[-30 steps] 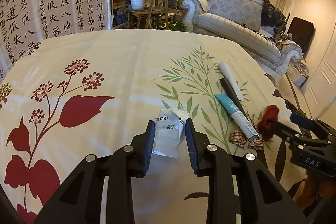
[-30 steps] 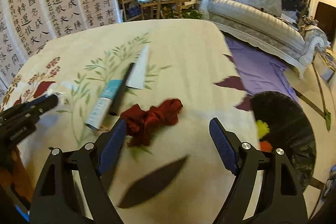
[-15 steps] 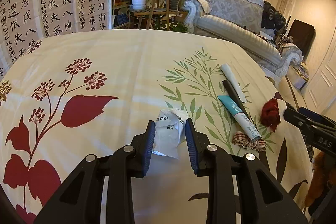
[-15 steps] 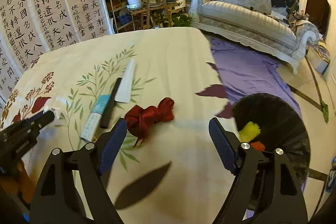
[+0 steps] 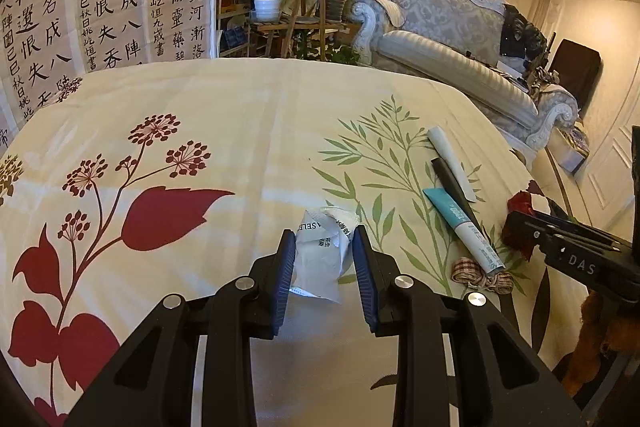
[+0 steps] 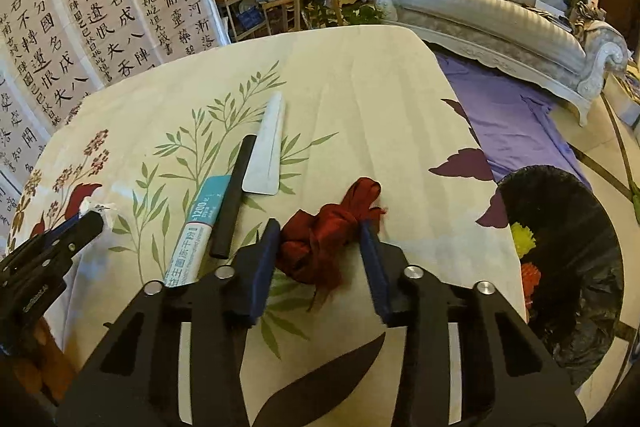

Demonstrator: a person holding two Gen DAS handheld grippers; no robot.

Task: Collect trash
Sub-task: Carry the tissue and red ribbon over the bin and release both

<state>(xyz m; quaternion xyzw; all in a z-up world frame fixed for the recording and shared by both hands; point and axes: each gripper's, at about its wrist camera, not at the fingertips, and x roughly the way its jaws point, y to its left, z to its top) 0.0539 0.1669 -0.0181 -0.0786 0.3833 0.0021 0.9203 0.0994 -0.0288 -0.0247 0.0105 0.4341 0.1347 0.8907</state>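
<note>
A crumpled white packet (image 5: 320, 259) is pinched in my left gripper (image 5: 322, 239), which is shut on it just above the floral tablecloth (image 5: 200, 115). In the right wrist view, a bunched red ribbon (image 6: 320, 247) lies on the cloth between the blue pads of my right gripper (image 6: 318, 231). Its jaws are closing, and both pads touch the ribbon's sides. The left gripper's tip (image 6: 90, 225) with the packet shows at the left edge of that view.
A teal-and-white sachet (image 6: 200, 227), a black stick (image 6: 234, 195) and a white wrapper (image 6: 268, 147) lie left of the ribbon, and a checked ribbon (image 5: 480, 273) lies near the sachet's end. A black bin bag (image 6: 572, 247) stands open beyond the table's right edge.
My right gripper has moved forward over the red ribbon and its jaws have narrowed from wide apart onto it. The left gripper has held still with the packet.
</note>
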